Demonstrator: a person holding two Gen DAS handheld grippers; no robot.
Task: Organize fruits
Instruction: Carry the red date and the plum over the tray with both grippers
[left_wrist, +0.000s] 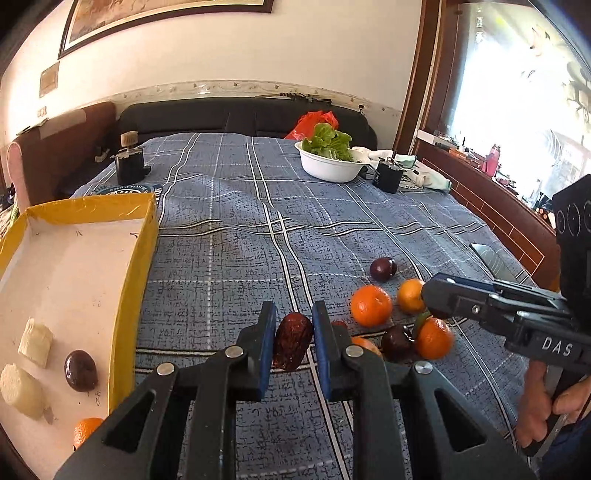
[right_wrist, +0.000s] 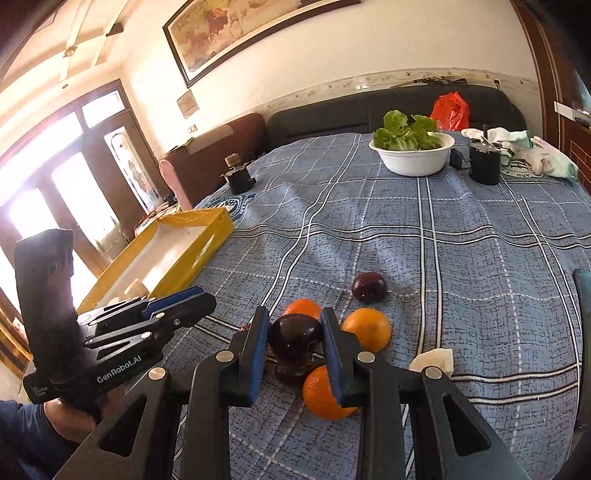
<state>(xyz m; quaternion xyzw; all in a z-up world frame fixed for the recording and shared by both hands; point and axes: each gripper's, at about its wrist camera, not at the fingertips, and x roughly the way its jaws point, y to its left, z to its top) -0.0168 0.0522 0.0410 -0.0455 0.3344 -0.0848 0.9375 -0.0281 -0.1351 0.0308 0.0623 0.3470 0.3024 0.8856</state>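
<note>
My left gripper is shut on a wrinkled red-brown date, held just above the blue checked bedspread. Left of it lies a yellow box holding a dark plum, two white chunks and an orange. My right gripper is shut on a dark plum over the fruit pile. Around it are three oranges and a loose plum. The left gripper shows at the left of the right wrist view. The right gripper shows at the right of the left wrist view.
A white bowl of lettuce stands at the far side of the bed, with a black device, pale cloths and a red bag near it. Another black device stands far left. A white tissue lies right of the pile.
</note>
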